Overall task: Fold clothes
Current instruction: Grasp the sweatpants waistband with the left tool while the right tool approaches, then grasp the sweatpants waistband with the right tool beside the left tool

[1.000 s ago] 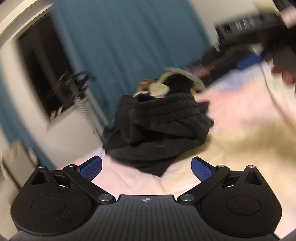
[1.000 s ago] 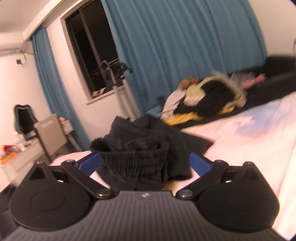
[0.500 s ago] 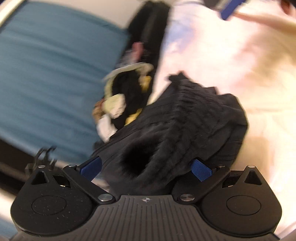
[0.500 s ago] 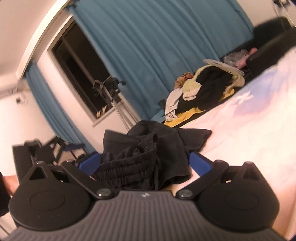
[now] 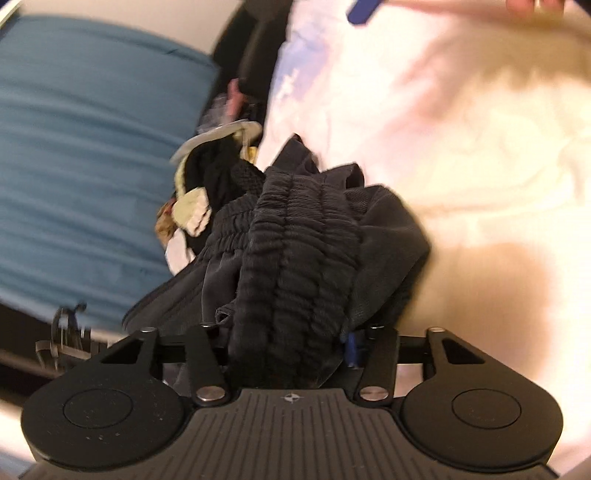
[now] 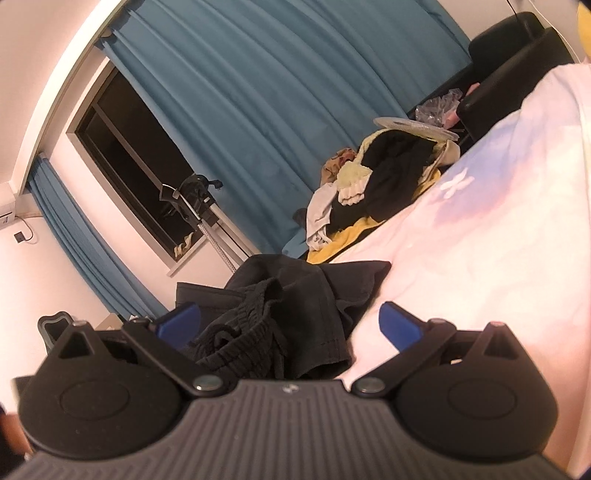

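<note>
A pair of black shorts with a gathered elastic waistband lies crumpled on the pale pink bedspread. My left gripper is closing, its jaws narrowed around a thick bunch of the waistband; the cloth fills the gap and hides the left pad. In the right wrist view the same shorts lie between the wide-apart blue fingers of my right gripper, which is open just above the bedspread. The right gripper's pads do not press the cloth.
A heap of mixed clothes sits at the far side of the bed, before a teal curtain and a dark window. A black headboard or sofa stands at the back right. A hand shows at the top edge.
The left gripper rolled, moved in onto the shorts, and its jaws went from wide apart to narrowed around the waistband. The right gripper sank and rolled, staying open over the shorts.
</note>
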A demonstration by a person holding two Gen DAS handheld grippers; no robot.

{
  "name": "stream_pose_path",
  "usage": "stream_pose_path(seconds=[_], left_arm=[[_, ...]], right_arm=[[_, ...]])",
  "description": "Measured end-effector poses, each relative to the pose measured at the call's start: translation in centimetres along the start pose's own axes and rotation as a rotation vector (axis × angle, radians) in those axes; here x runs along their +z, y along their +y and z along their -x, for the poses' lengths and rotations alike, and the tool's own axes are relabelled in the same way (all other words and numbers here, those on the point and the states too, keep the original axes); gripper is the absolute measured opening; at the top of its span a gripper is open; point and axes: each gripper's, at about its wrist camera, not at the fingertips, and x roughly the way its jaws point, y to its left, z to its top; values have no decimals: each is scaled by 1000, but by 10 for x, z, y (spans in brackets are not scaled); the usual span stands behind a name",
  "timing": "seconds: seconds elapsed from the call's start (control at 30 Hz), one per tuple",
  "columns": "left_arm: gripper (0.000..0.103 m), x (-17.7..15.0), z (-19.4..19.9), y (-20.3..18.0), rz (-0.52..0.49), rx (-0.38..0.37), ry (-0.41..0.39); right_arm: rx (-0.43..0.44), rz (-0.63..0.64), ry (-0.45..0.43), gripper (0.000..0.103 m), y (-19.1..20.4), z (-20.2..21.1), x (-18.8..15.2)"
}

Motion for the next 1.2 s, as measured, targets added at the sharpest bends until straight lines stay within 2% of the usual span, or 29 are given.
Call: stream_pose_path(seconds=[0.07, 0.17, 0.37, 0.5, 0.6, 0.73, 0.8, 0.83, 0.87, 1.03, 1.2], left_arm=[[41, 5, 22, -4, 81, 12, 8], [37, 10, 56, -12, 195, 23, 5], [36, 18, 123, -46, 427, 9, 7], [38, 19, 133, -90, 518, 48, -5], [41, 14, 128, -107, 593, 52, 39], [56, 7, 143, -101, 616, 47, 35], [68, -1, 153, -97, 636, 39, 33], [79, -6, 158, -94, 656, 46, 27], [86, -9, 163, -92, 678, 52, 14], [89, -15, 179, -84, 746, 79, -61], [89, -25, 154, -84, 734, -19, -33]], right_arm=[[9, 10, 0, 103, 2, 1, 0], [23, 31, 8, 103, 5, 2, -2], [53, 86, 15, 103, 20, 14, -7], [116, 106, 80, 103, 30, 18, -11], [116, 83, 148, 103, 31, 14, -18], [105, -21, 207, 103, 24, 8, -24], [72, -61, 218, 103, 19, 3, -25], [72, -87, 227, 103, 14, -1, -27], [79, -113, 239, 103, 9, -5, -29], [65, -170, 327, 103, -2, -40, -50], [66, -190, 363, 103, -15, -75, -61]])
